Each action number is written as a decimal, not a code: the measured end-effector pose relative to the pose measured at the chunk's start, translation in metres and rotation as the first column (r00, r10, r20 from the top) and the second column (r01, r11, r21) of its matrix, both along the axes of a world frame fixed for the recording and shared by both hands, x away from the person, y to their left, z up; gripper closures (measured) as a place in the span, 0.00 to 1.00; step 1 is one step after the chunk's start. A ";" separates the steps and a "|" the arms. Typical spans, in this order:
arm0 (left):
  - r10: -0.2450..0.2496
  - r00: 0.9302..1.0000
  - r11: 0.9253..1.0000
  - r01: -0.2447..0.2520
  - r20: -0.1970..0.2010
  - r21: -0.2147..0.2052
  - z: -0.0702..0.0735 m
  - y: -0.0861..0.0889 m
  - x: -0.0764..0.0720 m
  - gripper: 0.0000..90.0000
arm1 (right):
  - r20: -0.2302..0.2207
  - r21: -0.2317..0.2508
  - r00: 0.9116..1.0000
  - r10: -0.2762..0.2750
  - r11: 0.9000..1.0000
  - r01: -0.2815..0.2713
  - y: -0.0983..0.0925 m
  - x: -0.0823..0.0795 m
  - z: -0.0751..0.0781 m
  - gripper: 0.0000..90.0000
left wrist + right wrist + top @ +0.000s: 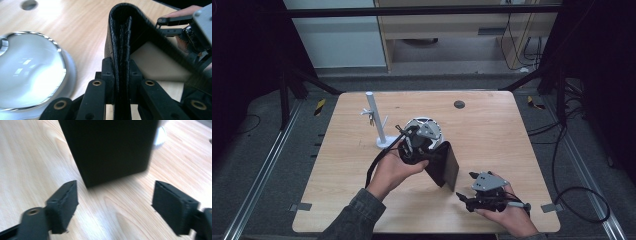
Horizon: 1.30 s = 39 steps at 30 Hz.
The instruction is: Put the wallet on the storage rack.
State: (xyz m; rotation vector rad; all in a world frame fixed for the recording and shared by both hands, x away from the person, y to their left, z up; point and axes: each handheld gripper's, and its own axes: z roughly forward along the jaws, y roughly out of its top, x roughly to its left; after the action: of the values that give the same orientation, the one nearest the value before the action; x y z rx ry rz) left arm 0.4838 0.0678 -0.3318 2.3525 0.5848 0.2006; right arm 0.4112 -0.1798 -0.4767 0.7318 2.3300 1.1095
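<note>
Lift in hand: left gripper (pixel 121 75) pinching black wallet (pixel 443 167); right gripper (pixel 113 202) spread, clear. Next: steady carry above tabletop (pixel 492 130).

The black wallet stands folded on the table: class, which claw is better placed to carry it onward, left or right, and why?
Left. The left claw is already clamped on the black wallet, its pads pressing both sides of the fold. The right claw hangs open and apart from the wallet, so it would probably have to grip afresh.
</note>
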 end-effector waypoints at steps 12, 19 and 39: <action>0.035 0.999 0.998 -0.034 0.021 -0.045 0.043 0.026 0.010 0.89 | -0.157 0.080 0.938 -0.310 0.942 0.325 -0.028 0.040 -0.016 0.08; 0.057 0.998 0.997 -0.055 0.027 -0.049 0.057 0.031 0.022 0.89 | -0.189 0.045 0.905 -0.382 0.917 0.396 -0.036 0.051 -0.025 0.07; 0.116 0.992 0.991 -0.113 0.039 -0.074 0.078 0.045 0.049 0.89 | -0.214 0.002 0.881 -0.423 0.901 0.433 -0.034 0.055 -0.036 0.04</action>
State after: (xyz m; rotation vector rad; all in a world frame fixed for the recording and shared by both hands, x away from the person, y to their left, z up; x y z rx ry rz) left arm 0.5328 0.1126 -0.2540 2.2417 0.6959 0.2774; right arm 0.4664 -0.2134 -0.5125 1.3647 2.1499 0.9252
